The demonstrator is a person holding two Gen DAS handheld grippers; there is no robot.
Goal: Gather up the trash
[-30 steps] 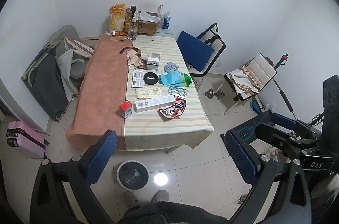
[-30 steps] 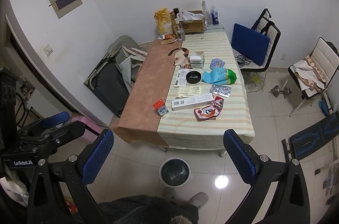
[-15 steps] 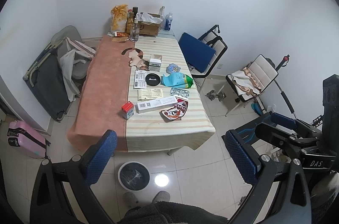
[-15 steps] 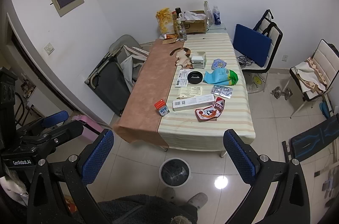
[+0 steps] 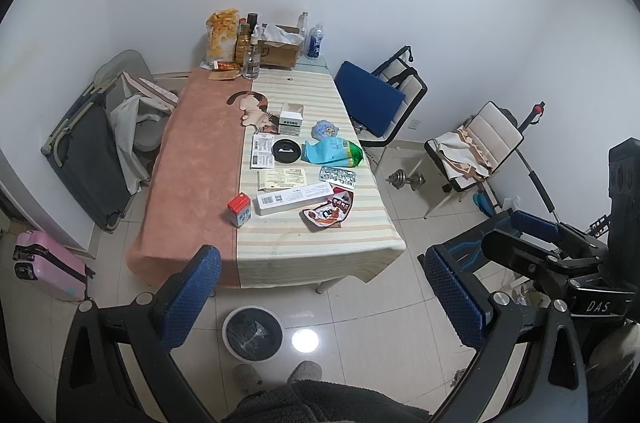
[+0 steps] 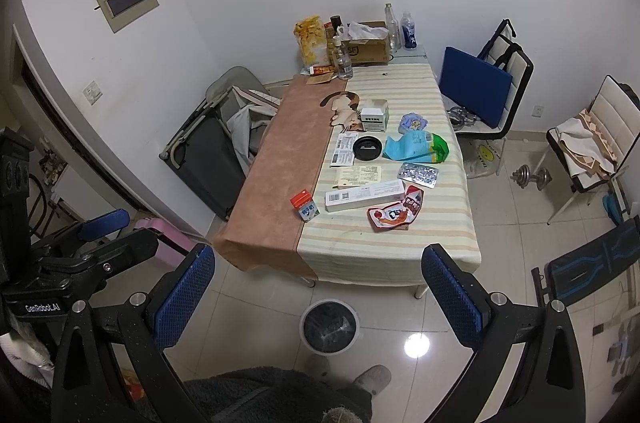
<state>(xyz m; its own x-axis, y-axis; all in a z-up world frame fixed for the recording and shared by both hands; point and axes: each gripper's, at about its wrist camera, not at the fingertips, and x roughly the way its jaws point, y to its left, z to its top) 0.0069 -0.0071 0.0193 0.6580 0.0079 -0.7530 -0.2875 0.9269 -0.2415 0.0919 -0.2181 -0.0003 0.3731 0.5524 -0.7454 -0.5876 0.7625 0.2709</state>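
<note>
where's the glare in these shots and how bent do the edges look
Left wrist view: a bright lamp reflection on the glossy tiled floor beside the round black-lined waste bin; the walls bow with fisheye and the corners go black. Right wrist view: the same glare spot right of the bin; the dark door frame curves strongly. The striped tablecloth stays sharp.
</note>
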